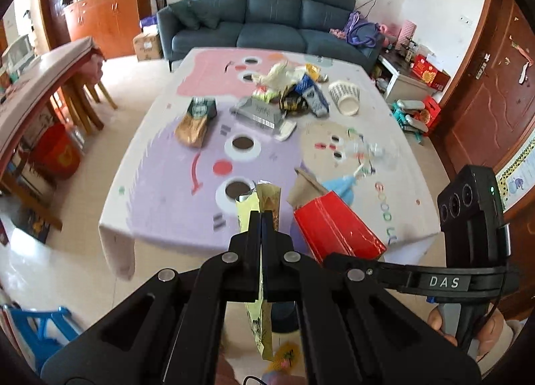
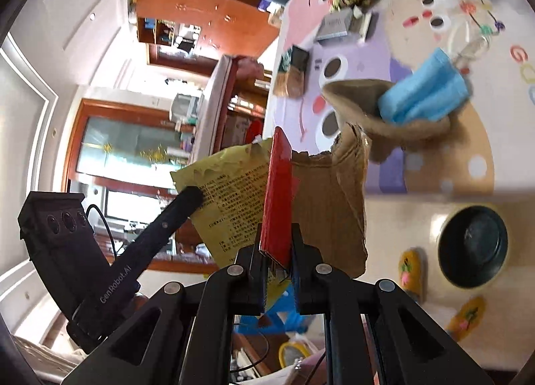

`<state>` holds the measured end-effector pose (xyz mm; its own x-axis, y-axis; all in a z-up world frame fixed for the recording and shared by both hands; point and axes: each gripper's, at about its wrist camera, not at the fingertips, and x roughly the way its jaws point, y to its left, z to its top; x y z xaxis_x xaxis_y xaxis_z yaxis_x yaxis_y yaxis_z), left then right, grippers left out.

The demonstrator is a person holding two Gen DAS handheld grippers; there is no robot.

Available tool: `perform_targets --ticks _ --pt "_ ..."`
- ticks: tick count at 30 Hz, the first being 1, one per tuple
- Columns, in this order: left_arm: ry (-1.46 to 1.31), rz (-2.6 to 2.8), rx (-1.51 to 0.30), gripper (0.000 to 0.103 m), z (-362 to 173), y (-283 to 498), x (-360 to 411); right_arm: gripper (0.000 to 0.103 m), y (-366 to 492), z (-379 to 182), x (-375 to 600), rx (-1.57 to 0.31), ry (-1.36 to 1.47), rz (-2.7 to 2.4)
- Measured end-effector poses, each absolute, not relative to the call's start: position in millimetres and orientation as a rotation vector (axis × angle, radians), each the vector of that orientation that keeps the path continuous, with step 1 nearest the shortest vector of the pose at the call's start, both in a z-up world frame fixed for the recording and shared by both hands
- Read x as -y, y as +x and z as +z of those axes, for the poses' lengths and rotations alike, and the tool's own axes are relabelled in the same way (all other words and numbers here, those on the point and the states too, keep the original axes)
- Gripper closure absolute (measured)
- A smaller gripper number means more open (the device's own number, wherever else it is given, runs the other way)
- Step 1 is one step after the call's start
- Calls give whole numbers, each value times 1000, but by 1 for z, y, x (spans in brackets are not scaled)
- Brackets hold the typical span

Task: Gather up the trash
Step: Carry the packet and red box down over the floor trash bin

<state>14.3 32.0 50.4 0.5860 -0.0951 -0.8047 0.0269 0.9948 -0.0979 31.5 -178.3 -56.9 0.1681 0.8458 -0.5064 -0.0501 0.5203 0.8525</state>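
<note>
left gripper [image 1: 261,218] fingers clench one yellow wrapper [image 1: 257,204]; right gripper [image 2: 277,244] fingers grasp one red box [image 2: 279,198]

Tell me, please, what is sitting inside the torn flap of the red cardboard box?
A blue face mask rests in the brown flap of the red cardboard box, which the right tongs grip. Anything beneath the mask is covered.

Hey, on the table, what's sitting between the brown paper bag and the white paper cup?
In the left wrist view, a grey packet and a dark snack wrapper lie between the brown paper bag and the white paper cup.
</note>
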Motion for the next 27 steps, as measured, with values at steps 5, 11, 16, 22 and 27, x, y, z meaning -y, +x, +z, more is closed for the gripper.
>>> perform_targets --ticks 5,11,16,22,27 --pt "-72 -73 -989 103 27 0 -27 92 25 -78 182 -1284 807 731" --pt "-90 -88 -1014 103 3 2 -23 92 18 -96 185 -1324 779 682" --pt "-92 -118 -1022 103 -11 2 -18 92 1 -115 188 -1356 721 623" --pt "-88 -175 -1065 103 -48 -6 -6 92 -19 -156 201 -1403 707 526" --pt "-67 -225 -1086 103 -87 -14 11 92 -33 -207 217 -1448 688 416"
